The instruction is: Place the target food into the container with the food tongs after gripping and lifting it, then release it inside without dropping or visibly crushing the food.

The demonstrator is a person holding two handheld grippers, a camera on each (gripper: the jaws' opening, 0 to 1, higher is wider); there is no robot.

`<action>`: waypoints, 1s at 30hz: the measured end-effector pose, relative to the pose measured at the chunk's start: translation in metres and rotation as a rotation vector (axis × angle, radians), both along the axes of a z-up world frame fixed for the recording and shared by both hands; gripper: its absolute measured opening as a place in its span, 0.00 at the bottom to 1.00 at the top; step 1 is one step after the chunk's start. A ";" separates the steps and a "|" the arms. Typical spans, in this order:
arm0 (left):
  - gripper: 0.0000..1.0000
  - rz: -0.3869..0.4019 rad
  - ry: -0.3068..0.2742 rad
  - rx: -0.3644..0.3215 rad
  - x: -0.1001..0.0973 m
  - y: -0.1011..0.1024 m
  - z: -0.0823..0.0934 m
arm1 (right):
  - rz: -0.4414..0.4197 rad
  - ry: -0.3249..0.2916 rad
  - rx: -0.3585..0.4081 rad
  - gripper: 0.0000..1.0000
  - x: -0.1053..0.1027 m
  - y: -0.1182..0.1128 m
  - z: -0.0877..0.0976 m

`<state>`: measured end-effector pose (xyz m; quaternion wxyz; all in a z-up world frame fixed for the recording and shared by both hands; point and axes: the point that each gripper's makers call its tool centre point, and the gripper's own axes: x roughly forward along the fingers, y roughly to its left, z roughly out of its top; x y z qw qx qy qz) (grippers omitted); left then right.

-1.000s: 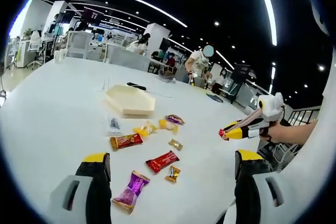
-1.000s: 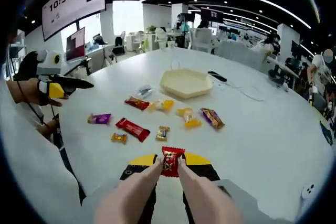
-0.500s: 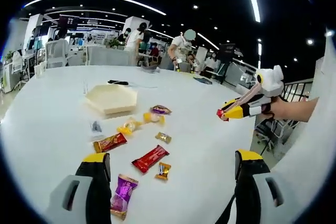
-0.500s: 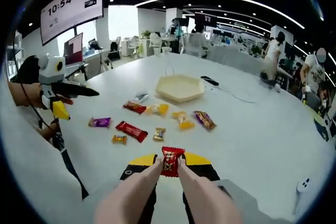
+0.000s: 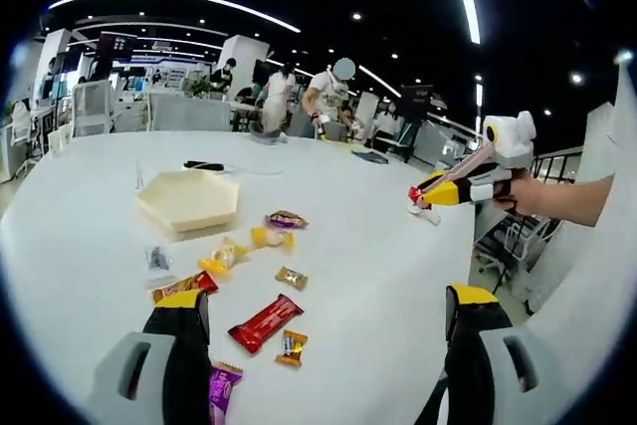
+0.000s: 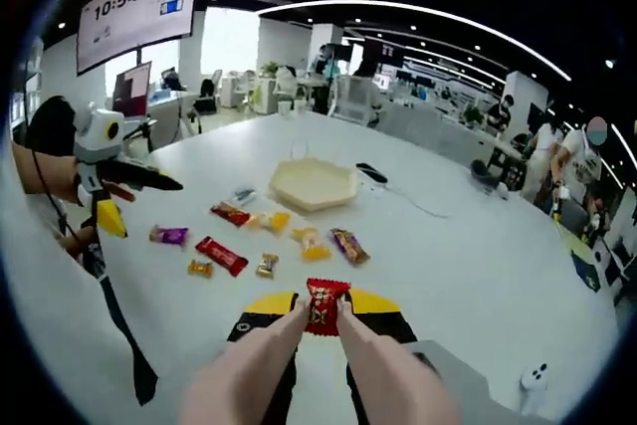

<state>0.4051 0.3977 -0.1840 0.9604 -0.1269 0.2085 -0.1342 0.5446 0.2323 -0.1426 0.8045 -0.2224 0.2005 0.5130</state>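
Observation:
My right gripper (image 6: 320, 303) is shut on beige food tongs (image 6: 373, 365), whose tips pinch a red wrapped candy (image 6: 323, 305) above the white table. The same gripper (image 5: 438, 190) shows in the left gripper view at the right, held by a hand, red candy at its tip. A cream hexagonal container (image 6: 314, 184) (image 5: 187, 201) sits further out on the table, apart from the held candy. My left gripper (image 5: 326, 296) stands wide open, with nothing between its jaws, above loose candies. In the right gripper view it (image 6: 124, 196) appears at the left.
Several wrapped candies lie between me and the container: a red bar (image 5: 265, 322) (image 6: 221, 255), a purple one (image 6: 168, 236), gold and yellow ones. A black object (image 5: 204, 165) lies behind the container. A small white device (image 6: 534, 377) sits right. People stand beyond the table.
The right gripper has drawn back and up with the candy still pinched, so the table things look smaller. The left view has swung; its jaws stay open.

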 end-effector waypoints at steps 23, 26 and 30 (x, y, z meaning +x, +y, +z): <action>0.99 0.091 -0.019 0.012 -0.002 0.020 0.009 | 0.001 0.058 0.144 0.17 0.030 0.064 0.015; 0.99 0.104 -0.023 0.018 -0.002 0.023 0.010 | -0.022 0.114 0.212 0.17 0.034 0.074 0.021; 0.99 0.125 -0.034 0.016 0.000 0.028 0.012 | -0.020 0.106 0.237 0.17 0.038 0.088 0.026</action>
